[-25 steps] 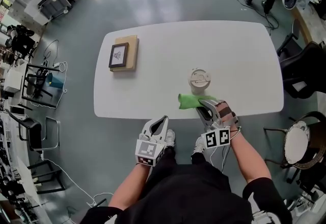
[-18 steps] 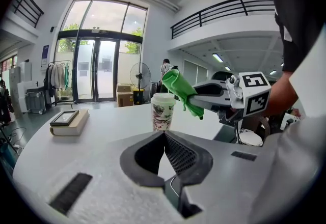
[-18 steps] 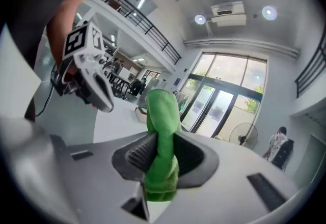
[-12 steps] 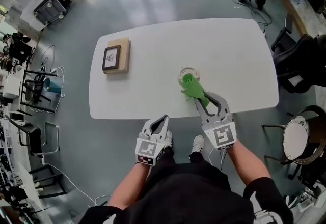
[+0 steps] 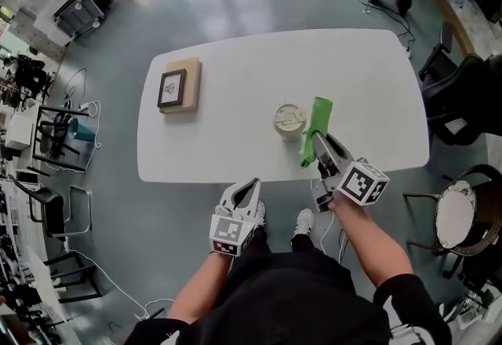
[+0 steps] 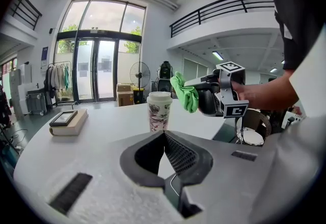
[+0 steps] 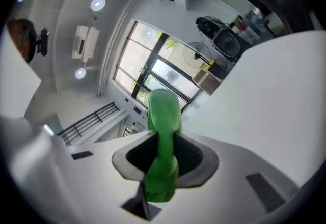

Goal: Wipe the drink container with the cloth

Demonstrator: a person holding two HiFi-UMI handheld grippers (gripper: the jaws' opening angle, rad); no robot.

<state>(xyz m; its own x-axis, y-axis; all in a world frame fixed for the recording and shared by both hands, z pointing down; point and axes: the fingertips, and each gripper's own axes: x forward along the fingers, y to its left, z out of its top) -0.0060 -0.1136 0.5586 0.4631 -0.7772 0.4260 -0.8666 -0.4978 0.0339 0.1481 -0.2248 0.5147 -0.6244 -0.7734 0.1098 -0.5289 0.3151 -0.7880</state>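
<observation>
A lidded paper cup with a printed pattern point(image 5: 289, 121) point(image 6: 159, 111) stands upright near the middle of the white table point(image 5: 235, 77). My right gripper point(image 5: 318, 141) point(image 7: 164, 154) is shut on a green cloth point(image 5: 315, 126) point(image 7: 163, 144) point(image 6: 185, 92), held up just right of the cup and apart from it. The gripper is rolled sideways, so its view tilts up at the ceiling. My left gripper point(image 5: 249, 185) point(image 6: 164, 141) hangs shut and empty off the table's near edge, pointing at the cup.
A framed picture on a tan board point(image 5: 176, 87) point(image 6: 68, 120) lies at the table's left end. Chairs point(image 5: 463, 100) and a round stool point(image 5: 455, 219) stand to the right; shelving and carts point(image 5: 55, 132) line the left.
My right gripper has lifted the green cloth off the cup's top, swung it to the cup's right and rolled over. The left gripper has stayed put.
</observation>
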